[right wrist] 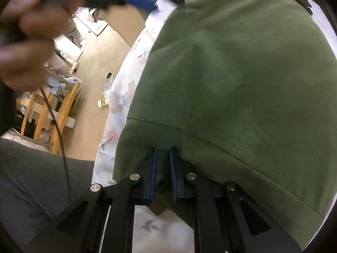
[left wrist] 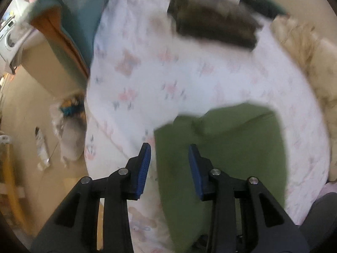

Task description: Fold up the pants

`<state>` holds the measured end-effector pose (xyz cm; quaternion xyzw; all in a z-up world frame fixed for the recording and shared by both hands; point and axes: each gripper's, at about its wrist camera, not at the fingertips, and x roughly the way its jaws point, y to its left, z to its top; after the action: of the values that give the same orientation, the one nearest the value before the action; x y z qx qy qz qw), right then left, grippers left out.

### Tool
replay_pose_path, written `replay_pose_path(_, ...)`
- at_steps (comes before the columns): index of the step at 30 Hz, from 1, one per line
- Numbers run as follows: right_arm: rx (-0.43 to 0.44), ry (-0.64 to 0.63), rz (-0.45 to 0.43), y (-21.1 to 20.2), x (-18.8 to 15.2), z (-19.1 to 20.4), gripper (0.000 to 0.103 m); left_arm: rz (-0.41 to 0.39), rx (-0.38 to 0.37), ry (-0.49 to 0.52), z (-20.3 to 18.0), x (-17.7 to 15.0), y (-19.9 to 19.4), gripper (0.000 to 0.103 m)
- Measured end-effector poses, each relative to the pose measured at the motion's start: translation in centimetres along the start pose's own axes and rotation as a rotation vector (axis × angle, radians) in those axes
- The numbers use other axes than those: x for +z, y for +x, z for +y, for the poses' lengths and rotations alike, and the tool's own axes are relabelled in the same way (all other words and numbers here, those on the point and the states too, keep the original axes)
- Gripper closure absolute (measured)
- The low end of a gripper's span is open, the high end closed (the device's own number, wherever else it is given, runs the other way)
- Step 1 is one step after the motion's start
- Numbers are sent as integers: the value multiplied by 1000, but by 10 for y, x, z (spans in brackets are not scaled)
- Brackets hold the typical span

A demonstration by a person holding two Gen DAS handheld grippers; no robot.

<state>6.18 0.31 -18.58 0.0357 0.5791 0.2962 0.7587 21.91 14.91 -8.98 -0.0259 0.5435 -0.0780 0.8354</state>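
Observation:
Green pants (left wrist: 221, 147) lie folded on the white floral bed sheet (left wrist: 158, 73) near the bed's left edge. My left gripper (left wrist: 170, 147) hovers over the pants' left edge, open, with nothing between its blue pads. In the right wrist view the pants (right wrist: 242, 73) fill most of the picture. My right gripper (right wrist: 163, 150) sits at their near hem, its pads close together with a fold of green fabric pinched between them. A person's hand (right wrist: 31, 31) holding the left gripper shows blurred at the upper left there.
A stack of dark folded clothes (left wrist: 214, 21) lies at the far side of the bed. A teal and orange blanket (left wrist: 73, 21) hangs at the left, a cream quilt (left wrist: 311, 63) at the right. Beside the bed are floor clutter (left wrist: 67, 137), a wooden rack (right wrist: 52, 109) and a grey-clad leg (right wrist: 31, 179).

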Motion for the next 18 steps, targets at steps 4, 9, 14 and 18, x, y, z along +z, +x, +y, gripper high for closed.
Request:
replay_pose_path(4,43,2,-17,-19,1,4,91,124,-46,101,-21,-10,35,82)
replay_pose_path(9,57,31,-148,-84,-12,-10,91,245,109,232,-36,-27,89,85)
replay_pose_path(14,-97,198,-237,-127,-37,-75,87,255,118,216,-41,-19,85,84)
replay_pose_path(18,38,452,-309,-154,-65,-135,27,242,138,234,-43,-21,83,84)
